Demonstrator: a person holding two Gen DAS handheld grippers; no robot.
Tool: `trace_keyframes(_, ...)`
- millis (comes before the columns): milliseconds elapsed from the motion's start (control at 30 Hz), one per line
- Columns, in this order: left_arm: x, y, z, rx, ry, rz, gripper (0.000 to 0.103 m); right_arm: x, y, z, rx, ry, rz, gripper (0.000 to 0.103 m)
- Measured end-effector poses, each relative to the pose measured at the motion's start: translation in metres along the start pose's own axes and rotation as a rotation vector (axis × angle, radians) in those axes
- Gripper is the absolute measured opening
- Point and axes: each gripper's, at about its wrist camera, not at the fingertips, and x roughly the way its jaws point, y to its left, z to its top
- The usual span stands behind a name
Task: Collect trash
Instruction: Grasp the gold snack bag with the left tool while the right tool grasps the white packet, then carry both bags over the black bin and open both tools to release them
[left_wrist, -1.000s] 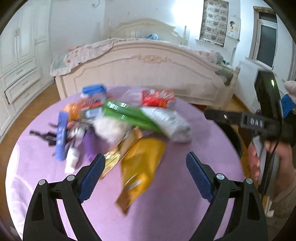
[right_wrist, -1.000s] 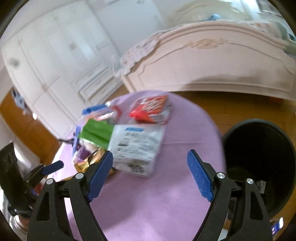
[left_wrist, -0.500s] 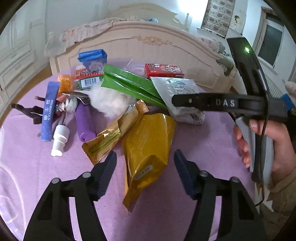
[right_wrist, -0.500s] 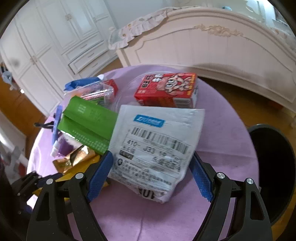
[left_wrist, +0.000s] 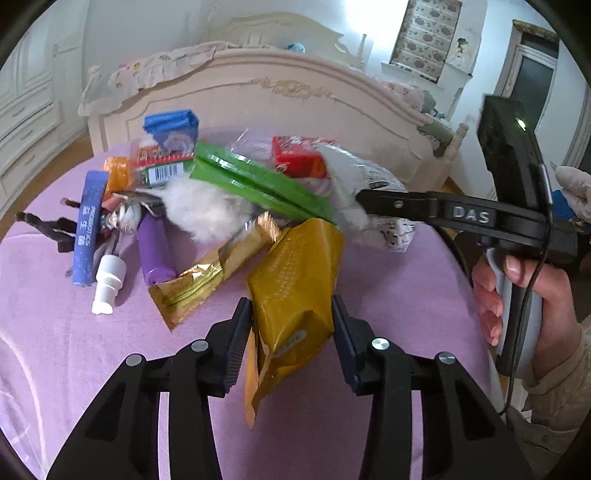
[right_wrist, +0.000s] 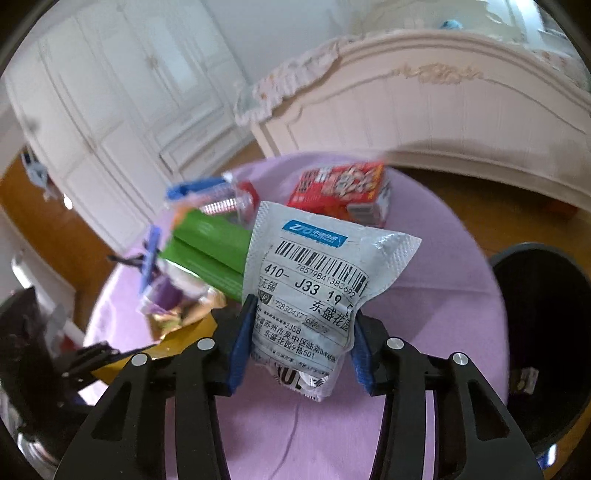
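Observation:
A pile of trash lies on a round table with a purple cloth (left_wrist: 388, 295). My left gripper (left_wrist: 291, 332) is shut on a yellow snack bag (left_wrist: 295, 280) at the pile's near edge. My right gripper (right_wrist: 301, 338) is shut on a grey courier mailer with a barcode label (right_wrist: 317, 280), lifted a little off the cloth; it shows in the left wrist view too (left_wrist: 369, 177), beside the right gripper (left_wrist: 373, 201). A green packet (left_wrist: 255, 181), a red box (right_wrist: 343, 192) and a gold wrapper (left_wrist: 207, 273) lie in the pile.
A black trash bin (right_wrist: 543, 325) stands on the floor right of the table. A purple tube (left_wrist: 153, 247), a blue stick (left_wrist: 86, 225), a white cap (left_wrist: 107, 284) and white fluff (left_wrist: 199, 210) lie on the left. A white bed footboard (left_wrist: 280, 103) stands behind.
Both grippers moved forward into the pile and closed: the left on the yellow bag, the right on the grey mailer, which has tilted up off the cloth.

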Motion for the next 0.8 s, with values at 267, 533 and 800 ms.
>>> trace_keyframes(267,-0.022,-0.023,0.02,-0.013,-0.065,-0.084,0.043,-0.083,-0.043,-0.021,0.156,-0.194,-0.015,0.046)
trace_keyframes(533,0.004,-0.081,0.046,0.077,-0.063,-0.155,0.043,-0.127,-0.099,-0.038,0.259,-0.258,-0.096,0.046)
trace_keyframes(800,0.045,-0.14,0.065,0.179,-0.035,-0.222,0.043,-0.14,-0.151,-0.058,0.366,-0.279,-0.156,0.046)
